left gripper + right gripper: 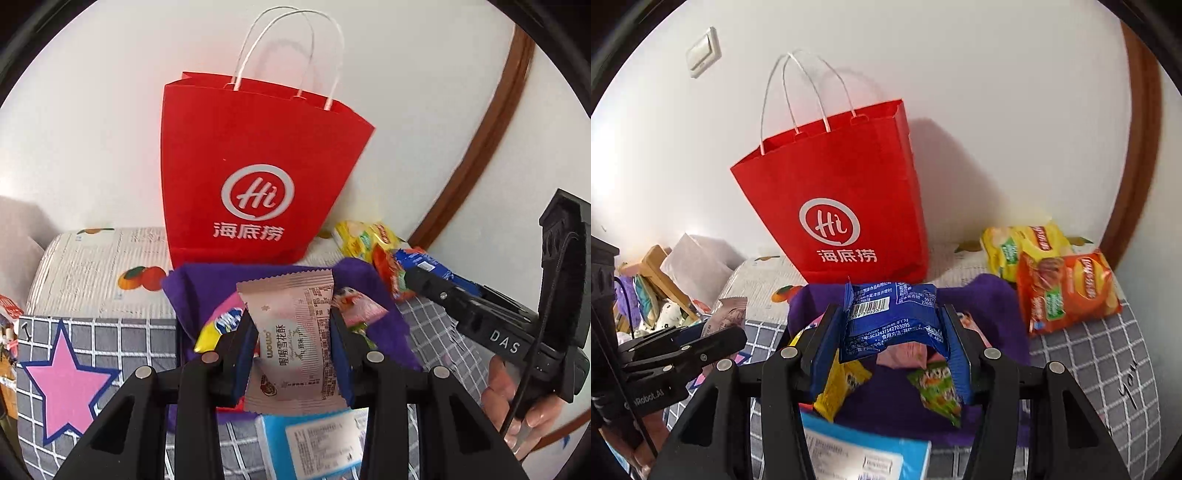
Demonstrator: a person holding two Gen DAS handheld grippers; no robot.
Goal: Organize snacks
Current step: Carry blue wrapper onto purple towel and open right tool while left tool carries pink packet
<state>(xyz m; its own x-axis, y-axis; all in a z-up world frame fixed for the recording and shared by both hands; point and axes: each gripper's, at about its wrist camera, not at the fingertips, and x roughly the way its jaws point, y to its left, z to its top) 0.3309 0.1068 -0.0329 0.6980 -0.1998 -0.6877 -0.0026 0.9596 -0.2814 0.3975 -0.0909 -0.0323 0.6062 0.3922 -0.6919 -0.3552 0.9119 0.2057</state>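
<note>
My left gripper [293, 345] is shut on a pale pink snack packet [291, 339], held above a purple cloth bin [207, 288] with small snacks in it. My right gripper [894, 339] is shut on a blue snack packet [894, 317] over the same purple bin [990, 299]. A red paper bag [255, 162] with white handles stands upright against the wall behind the bin, also in the right wrist view as the red bag [842, 199]. The right gripper [436, 291] shows at the right of the left wrist view, a hand [532, 410] under it.
Yellow and orange chip bags [1067, 291] lie right of the bin on the checked bedding [1108, 350]. A blue-edged white box [871, 458] sits near the front. A pink star [66, 376] marks the cover at left. Clutter [657, 291] lies far left; a brown door frame [491, 122] at right.
</note>
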